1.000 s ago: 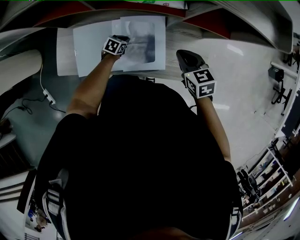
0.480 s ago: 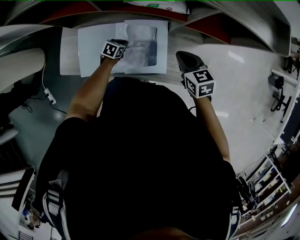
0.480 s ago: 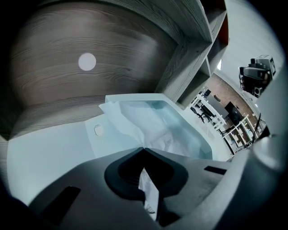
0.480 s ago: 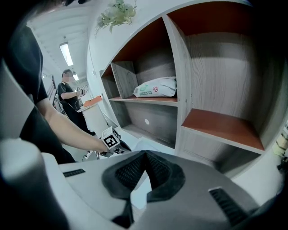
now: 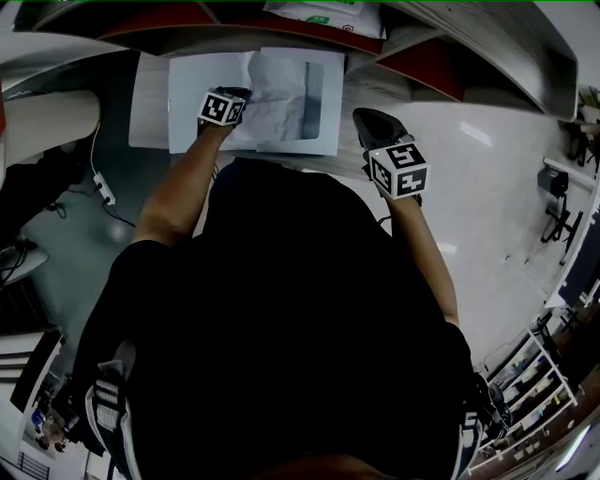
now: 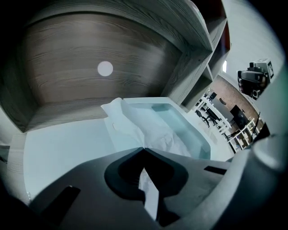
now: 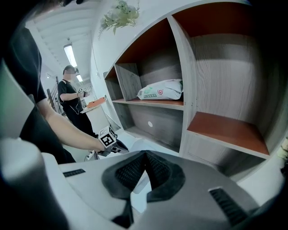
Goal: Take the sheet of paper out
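A clear plastic sleeve (image 5: 319,94) lies on a white board (image 5: 155,98) in front of the shelf unit. A crumpled white sheet of paper (image 5: 272,89) sticks out of the sleeve's near left side. The left gripper (image 5: 236,94) is shut on the near edge of the paper (image 6: 157,139), which rises in folds from the sleeve (image 6: 180,119) into the left gripper (image 6: 144,150). The right gripper (image 5: 367,117) hangs just right of the sleeve, jaws closed. In its own view the right gripper (image 7: 144,153) has its pads together; whether the white showing behind them is held is unclear.
The wooden shelf unit (image 7: 184,67) stands ahead, with a white bag (image 7: 162,90) on one shelf and a plant (image 7: 119,13) on top. A cable and power strip (image 5: 101,192) lie on the floor at left. Another person (image 7: 69,96) stands far left.
The left gripper has drawn back toward me and a little up with the paper, and more crumpled sheet shows outside the sleeve. The right gripper has stayed in place.
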`<state>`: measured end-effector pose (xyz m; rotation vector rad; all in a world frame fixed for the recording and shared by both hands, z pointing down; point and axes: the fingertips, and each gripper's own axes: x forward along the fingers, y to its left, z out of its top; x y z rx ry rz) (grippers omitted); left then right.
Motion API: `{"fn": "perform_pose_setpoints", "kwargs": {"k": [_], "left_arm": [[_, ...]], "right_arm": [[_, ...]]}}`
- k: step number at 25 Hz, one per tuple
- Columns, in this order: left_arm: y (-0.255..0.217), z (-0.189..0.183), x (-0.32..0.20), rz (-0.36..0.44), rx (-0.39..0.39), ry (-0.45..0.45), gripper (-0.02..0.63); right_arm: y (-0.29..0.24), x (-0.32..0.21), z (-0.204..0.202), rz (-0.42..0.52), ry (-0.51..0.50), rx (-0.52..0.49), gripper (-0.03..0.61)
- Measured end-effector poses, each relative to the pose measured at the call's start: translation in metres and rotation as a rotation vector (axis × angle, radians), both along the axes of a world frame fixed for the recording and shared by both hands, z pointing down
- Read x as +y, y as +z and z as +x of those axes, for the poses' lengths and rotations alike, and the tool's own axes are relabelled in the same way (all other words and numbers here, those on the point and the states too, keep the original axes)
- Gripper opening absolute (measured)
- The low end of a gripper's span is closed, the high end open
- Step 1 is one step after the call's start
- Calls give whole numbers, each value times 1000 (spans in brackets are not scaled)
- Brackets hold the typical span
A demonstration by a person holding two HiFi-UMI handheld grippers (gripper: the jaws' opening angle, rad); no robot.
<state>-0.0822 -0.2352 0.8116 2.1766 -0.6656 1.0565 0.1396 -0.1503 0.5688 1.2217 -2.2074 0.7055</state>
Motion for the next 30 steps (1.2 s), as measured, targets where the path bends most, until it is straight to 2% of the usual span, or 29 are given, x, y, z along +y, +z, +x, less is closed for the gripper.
{"fn": "perform_pose_setpoints", "kwargs": {"k": [10,20,30], "left_arm": [[-25,-42,4,41,-11,-71,21],[-50,-65,15,89,12,-129,21],[-65,-99,26,127,3,-176,21]], "right_arm": [[-7,3,-7,17,-23,-12,14],[-11,8,-16,34,-52,-15,14],[-17,13,-19,51,-47,-20,14]]}}
